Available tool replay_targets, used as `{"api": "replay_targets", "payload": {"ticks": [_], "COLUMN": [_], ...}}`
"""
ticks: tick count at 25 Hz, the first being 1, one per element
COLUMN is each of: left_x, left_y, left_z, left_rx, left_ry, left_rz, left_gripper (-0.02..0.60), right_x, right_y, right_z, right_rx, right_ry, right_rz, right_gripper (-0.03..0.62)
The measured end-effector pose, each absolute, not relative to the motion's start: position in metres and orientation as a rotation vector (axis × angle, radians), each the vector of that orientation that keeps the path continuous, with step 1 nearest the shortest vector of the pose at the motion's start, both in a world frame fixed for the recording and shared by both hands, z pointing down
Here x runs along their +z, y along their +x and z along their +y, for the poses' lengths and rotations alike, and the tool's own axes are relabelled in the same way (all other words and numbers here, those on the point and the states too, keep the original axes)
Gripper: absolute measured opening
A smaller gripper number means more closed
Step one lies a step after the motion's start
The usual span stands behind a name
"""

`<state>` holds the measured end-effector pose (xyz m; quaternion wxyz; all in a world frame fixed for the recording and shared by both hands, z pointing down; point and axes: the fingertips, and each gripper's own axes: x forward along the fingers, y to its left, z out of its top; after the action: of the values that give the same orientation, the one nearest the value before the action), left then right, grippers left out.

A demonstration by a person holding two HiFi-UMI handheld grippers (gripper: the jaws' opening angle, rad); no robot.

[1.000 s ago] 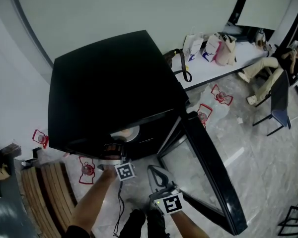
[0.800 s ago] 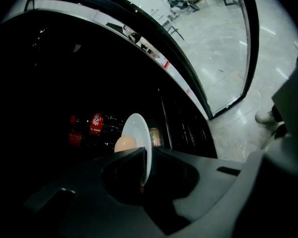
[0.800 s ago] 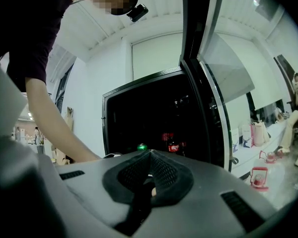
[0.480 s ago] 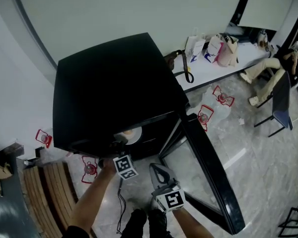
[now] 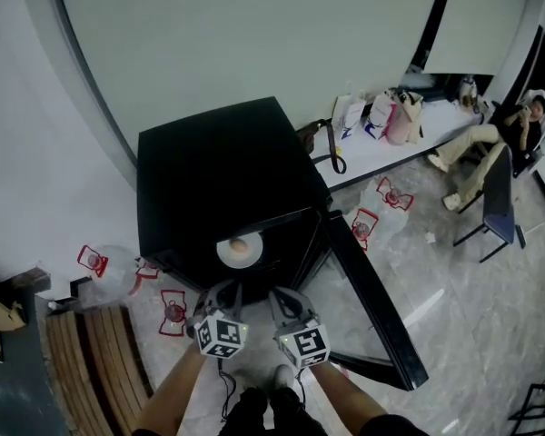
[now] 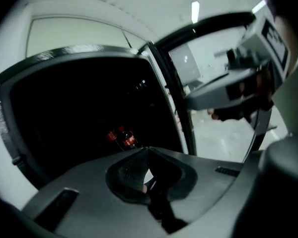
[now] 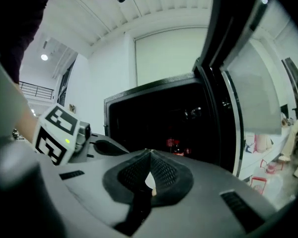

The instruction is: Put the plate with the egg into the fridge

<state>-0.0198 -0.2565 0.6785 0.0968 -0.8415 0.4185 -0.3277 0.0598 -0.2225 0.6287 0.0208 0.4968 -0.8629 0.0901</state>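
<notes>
A white plate with the egg (image 5: 239,251) lies on a shelf inside the open black fridge (image 5: 220,175). My left gripper (image 5: 224,286) hangs just in front of the fridge opening, clear of the plate. Its jaws have just been closing and now meet with nothing between them (image 6: 148,149). Beside it on the right, my right gripper (image 5: 282,292) is also shut and empty (image 7: 149,152). Both point into the dark fridge interior, where red-labelled bottles (image 7: 176,146) stand at the back. The right gripper view shows the left gripper's marker cube (image 7: 57,134).
The fridge door (image 5: 371,298) stands open to the right. Red-printed bags (image 5: 173,312) lie on the floor near the fridge. A wooden bench (image 5: 91,361) is at the left. A white table with bags (image 5: 381,130) and a seated person (image 5: 490,134) are at the back right.
The left gripper has let go of the plate and drawn back and up out of the fridge, rolling as it went. The plate stays on the shelf. The right gripper rose slightly.
</notes>
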Motion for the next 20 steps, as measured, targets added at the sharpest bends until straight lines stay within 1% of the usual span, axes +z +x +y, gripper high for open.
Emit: {"api": "replay_targets", "payload": {"ticks": [1, 4, 7, 9, 14, 20], "left_x": [0.659, 0.601, 0.551, 0.527, 0.491, 0.484], "left_y": [-0.019, -0.023, -0.032, -0.034, -0.045, -0.054], "left_z": [-0.241, -0.202, -0.180, -0.170, -0.157, -0.147], "left_rx": [-0.893, -0.650, -0.396, -0.284, -0.207, -0.187], "left_ry": [-2.576, -2.728, -2.805, -2.838, -2.818, -2.841], "left_rz": [1.263, 1.373, 1.495, 1.505, 1.503, 1.509], "left_gripper": [0.011, 0.011, 0.011, 0.011, 0.011, 0.011], "right_x": [0.617, 0.578, 0.543, 0.529, 0.505, 0.489], "right_y": [0.057, 0.048, 0.033, 0.022, -0.004, -0.018], "right_z": [-0.219, -0.201, -0.184, -0.172, -0.150, -0.145], "right_rx": [0.249, 0.226, 0.235, 0.268, 0.285, 0.257], "right_ry": [1.549, 1.545, 1.540, 1.536, 1.462, 1.434], "right_rz": [-2.691, -2.708, -2.758, -2.792, -2.869, -2.888], "right_gripper": [0.006, 0.006, 0.006, 0.006, 0.006, 0.006]}}
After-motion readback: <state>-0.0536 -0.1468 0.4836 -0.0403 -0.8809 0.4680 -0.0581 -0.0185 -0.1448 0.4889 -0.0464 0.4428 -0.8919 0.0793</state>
